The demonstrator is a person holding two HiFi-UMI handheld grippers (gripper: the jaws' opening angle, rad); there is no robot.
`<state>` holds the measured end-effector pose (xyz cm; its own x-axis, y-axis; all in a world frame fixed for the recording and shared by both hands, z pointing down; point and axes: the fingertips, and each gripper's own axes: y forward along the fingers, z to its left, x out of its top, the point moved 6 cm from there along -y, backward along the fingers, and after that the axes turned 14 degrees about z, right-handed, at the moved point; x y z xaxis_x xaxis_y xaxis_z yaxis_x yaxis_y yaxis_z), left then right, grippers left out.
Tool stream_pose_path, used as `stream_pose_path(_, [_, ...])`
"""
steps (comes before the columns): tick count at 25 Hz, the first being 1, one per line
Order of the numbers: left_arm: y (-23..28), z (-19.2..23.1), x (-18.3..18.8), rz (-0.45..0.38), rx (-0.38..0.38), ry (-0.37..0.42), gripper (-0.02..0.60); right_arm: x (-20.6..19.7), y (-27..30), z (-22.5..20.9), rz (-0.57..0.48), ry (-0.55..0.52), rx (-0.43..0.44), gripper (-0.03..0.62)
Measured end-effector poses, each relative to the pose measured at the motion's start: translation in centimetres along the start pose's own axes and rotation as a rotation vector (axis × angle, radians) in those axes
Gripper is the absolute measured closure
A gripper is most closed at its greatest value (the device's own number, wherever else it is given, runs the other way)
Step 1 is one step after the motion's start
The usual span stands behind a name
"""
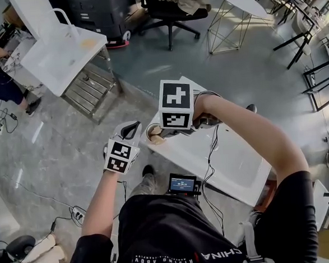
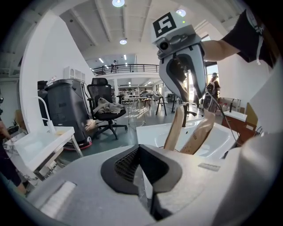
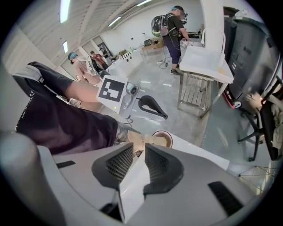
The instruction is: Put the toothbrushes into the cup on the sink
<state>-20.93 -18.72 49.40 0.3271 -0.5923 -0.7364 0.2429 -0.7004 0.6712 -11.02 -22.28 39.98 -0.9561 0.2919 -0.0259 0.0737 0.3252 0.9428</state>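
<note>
Toothbrushes [image 2: 174, 128], two as far as the views show, stand leaning in the cup [image 3: 166, 137] at the corner of the sink [image 1: 234, 168], so the task looks done or nearly so. The right gripper [image 3: 138, 152] hangs just above the cup, jaws slightly apart and gripping nothing. The left gripper [image 2: 140, 148], beside the cup, has its jaws together and empty.

Bright, even ceiling lights [image 2: 118, 2]; fisheye bending at edges; soft shadows.
</note>
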Motion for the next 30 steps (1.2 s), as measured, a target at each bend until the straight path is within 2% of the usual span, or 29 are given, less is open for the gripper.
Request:
stream_pose_path(5, [-1.4,-0.8,0.0,-0.010,0.018,0.006,0.577,-1.1,-1.3,1.1,-0.020,0.018,-0.067,0.511])
stream_pose_path(9, [-2.6,-1.9,-0.5,0.002,0.032,0.004,0.577,-2.6,-2.0,2.4,-0.052,0.036,-0.134,0.583])
stream_pose_path(11, [-3.0,-2.8,-1.0,0.009,0.035,0.005,0.577,-3.6,-2.0,3.1,-0.084,0.040,-0.174,0.583])
stream_pose_path(15, [-3.6,-4.5,-2.1,0.019,0.036,0.004,0.577,-5.3,-1.0,4.2,-0.199,0.049,-0.303,0.583])
stream_pose_path(18, [-3.9,-5.4,-2.8,0.029,0.032,-0.001,0.577,-6.3,0.2,4.8,-0.279,0.076,-0.453,0.585])
stream_pose_path(21, [-3.9,-6.9,-3.6,0.046,0.021,-0.006,0.577,-7.7,2.2,5.4,-0.362,0.132,-0.579,0.585])
stream_pose_path(24, [-3.9,-8.6,-4.1,0.050,0.007,-0.007,0.577,-9.4,4.8,5.9,-0.434,0.211,-0.666,0.585])
stream_pose_path(27, [-3.7,-10.2,-4.3,0.049,-0.012,-0.001,0.577,-11.3,7.2,6.3,-0.494,0.320,-0.715,0.585])
stream_pose_path(30, [-3.2,-12.0,-4.8,0.060,-0.038,0.006,0.577,-12.9,9.1,6.9,-0.583,0.428,-0.725,0.585])
